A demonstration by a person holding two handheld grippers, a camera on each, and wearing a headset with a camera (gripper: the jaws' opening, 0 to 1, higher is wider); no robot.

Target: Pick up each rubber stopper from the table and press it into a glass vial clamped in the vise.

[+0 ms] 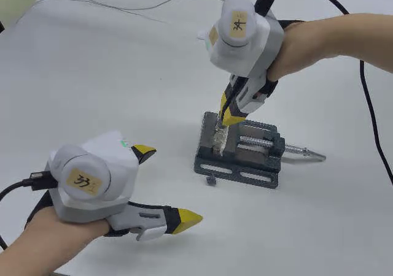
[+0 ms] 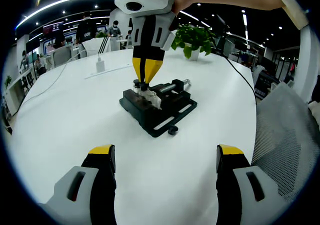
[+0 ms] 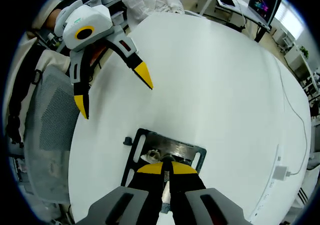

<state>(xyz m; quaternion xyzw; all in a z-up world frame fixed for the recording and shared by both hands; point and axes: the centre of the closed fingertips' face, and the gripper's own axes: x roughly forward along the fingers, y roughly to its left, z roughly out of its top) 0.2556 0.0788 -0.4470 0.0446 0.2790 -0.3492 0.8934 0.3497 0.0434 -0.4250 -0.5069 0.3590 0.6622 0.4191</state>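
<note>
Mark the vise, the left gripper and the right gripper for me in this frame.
vise (image 1: 245,173), head view, front base rail.
left gripper (image 1: 172,184), head view, midway between its open yellow tips.
right gripper (image 1: 224,121), head view, closed yellow tips over the vise.

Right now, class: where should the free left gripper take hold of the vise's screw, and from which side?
Take the bare screw end that sticks out level beyond the vise body. Probably approach from the near, open table side, left gripper fingers across the rod: it is slim, round and clear of the right gripper standing over the other end.
</note>
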